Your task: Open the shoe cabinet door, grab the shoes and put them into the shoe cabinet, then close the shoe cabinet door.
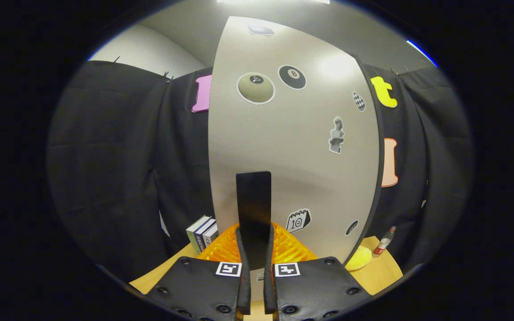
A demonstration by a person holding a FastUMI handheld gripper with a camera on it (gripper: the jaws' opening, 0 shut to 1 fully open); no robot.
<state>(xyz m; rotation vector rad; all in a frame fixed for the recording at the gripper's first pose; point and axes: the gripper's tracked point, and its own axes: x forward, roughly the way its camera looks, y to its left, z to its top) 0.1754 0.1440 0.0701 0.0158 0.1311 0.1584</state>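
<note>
Shoe cabinet door handle is being clamped between both fingers of the gripper; opening or closing cannot be told.

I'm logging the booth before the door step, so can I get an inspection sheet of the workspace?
Surface: light wooden tabletop, partly covered.
Job's things: grey sticker-covered cabinet door close ahead; its black upright handle runs between the tool's fingers. No shoes seen.
Clutter: upright row of books beside the door; small clear bottle with red cap and yellow soft object on the other side; orange ribbed object just beyond the fingers, identity unclear.
Grippers: tool appears shut on the handle.
Cables: nothing seen.
Surroundings: black cloth wall.
</note>
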